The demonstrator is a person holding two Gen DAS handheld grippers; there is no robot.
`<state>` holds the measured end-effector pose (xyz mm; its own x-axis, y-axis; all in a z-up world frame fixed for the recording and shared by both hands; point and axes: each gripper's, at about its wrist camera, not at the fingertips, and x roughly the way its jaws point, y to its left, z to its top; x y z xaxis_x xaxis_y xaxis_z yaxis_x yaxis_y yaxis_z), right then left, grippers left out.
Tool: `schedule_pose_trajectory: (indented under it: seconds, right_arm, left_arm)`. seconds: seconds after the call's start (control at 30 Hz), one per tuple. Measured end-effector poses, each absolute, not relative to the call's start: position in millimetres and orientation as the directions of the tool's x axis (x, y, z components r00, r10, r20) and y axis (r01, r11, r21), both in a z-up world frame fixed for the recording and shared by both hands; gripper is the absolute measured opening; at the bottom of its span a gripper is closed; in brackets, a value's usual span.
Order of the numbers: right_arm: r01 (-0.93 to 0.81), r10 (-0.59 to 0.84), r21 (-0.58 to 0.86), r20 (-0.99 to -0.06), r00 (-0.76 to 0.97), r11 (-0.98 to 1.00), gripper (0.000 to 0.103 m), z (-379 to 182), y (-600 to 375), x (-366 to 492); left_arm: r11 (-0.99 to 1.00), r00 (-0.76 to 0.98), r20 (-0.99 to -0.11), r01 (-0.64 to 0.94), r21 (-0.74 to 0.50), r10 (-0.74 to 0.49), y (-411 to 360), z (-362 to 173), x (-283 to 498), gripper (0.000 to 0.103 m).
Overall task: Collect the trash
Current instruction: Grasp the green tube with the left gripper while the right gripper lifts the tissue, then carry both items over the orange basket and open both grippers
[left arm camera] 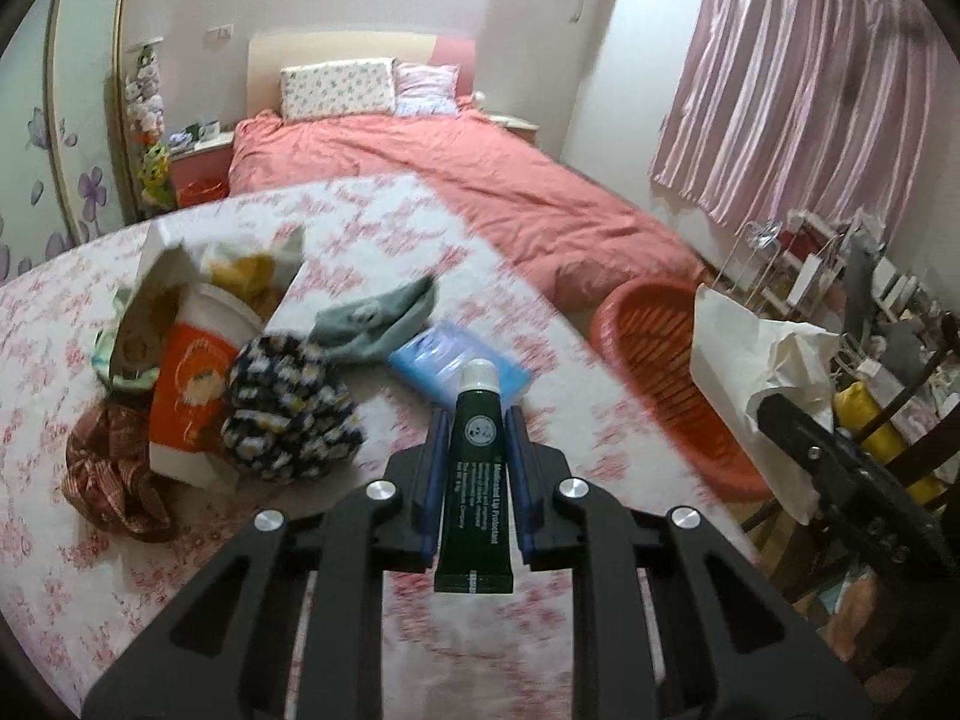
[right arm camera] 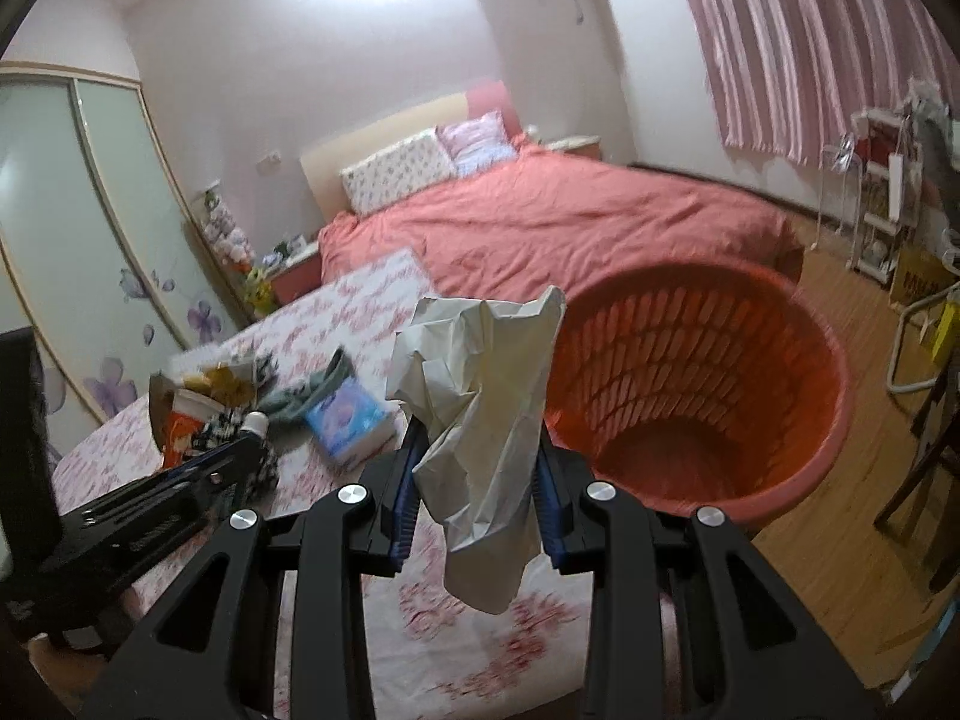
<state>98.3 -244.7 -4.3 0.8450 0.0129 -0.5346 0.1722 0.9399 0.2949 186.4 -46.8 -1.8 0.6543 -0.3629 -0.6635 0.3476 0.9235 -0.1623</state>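
Left gripper (left arm camera: 477, 420) is pinching a dark green lip balm tube (left arm camera: 474, 450) above the floral table (left arm camera: 372, 228). Right gripper (right arm camera: 477, 468) is clamped on crumpled paper (right arm camera: 480, 396), probably since the red basket (right arm camera: 828, 420) beside it takes trash.

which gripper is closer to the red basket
Right. The right gripper, shut on crumpled paper, sits just beside the basket rim. The left gripper, holding a green tube, is farther off, over the table.
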Motion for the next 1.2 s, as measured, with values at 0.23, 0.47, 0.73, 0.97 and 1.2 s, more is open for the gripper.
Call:
schedule_pose_trajectory:
  seconds: [0.23, 0.47, 0.73, 0.97, 1.2]
  right_arm:
    - [0.243, -0.077, 0.297, -0.477, 0.876, 0.923, 0.033, 6.2, -278.9, 94.4]
    - [0.309, -0.142, 0.311, -0.460, 0.876, 0.899, 0.033, 0.5, -311.9, 99.6]
    - [0.339, -0.160, 0.337, -0.461, 0.873, 0.878, 0.033, -10.6, -330.5, 99.4]
    - [0.352, -0.156, 0.362, -0.471, 0.868, 0.863, 0.033, -18.8, -351.6, 106.2]
    - [0.359, -0.128, 0.420, -0.485, 0.865, 0.834, 0.038, -29.1, -374.8, 117.5]
  left_arm:
    - [0.878, 0.658, -0.594, 0.432, -0.205, -0.462, -81.6, 30.6, 176.0, 0.020]
    - [0.820, 0.611, -0.567, 0.523, -0.234, -0.552, -130.7, 41.1, 179.7, 0.020]
    - [0.769, 0.549, -0.576, 0.589, -0.247, -0.606, -181.7, 26.6, 190.6, 0.020]
    - [0.751, 0.514, -0.598, 0.613, -0.245, -0.615, -211.1, 9.1, 205.0, 0.020]
    - [0.752, 0.481, -0.635, 0.607, -0.257, -0.605, -233.7, -13.4, 231.0, 0.020]
